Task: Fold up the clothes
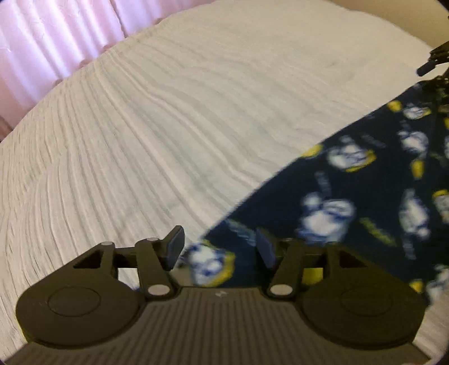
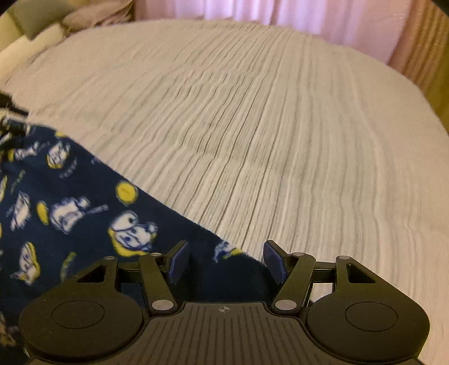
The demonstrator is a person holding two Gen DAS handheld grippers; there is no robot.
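1. Bedspread [image 1: 174,118]: pale, ribbed cloth covering a bed and filling most of both views; its ridges run in long lines toward the far edge.
2. Garment [image 1: 364,182]: dark blue fleece printed with white and yellow cartoon figures. In the left wrist view it lies on the bedspread at the right, reaching down to the near edge; in the right wrist view it [image 2: 64,202] lies at the left. Its long straight edge runs diagonally across the bedspread. The print is blurred.
3. Left gripper [image 1: 219,247]: black body with blue-grey pads, fingers set wide apart. A near corner of the garment sits in the gap between the fingers; neither pad presses on it.
4. Right gripper [image 2: 226,261]: same make, fingers likewise spread. The garment's edge passes through the gap, with dark cloth between the pads and nothing clamped.
5. Curtain [image 1: 47,39]: pale pink, pleated, hanging beyond the far side of the bed; also seen in the right wrist view [image 2: 252,11].
6. Pillows [image 2: 33,36]: pale shapes at the far left corner of the bed, right wrist view only, too blurred to count.
7. Dark object [image 1: 433,61]: black hardware at the far right edge of the left wrist view, above the garment's far end; cannot tell what it is.
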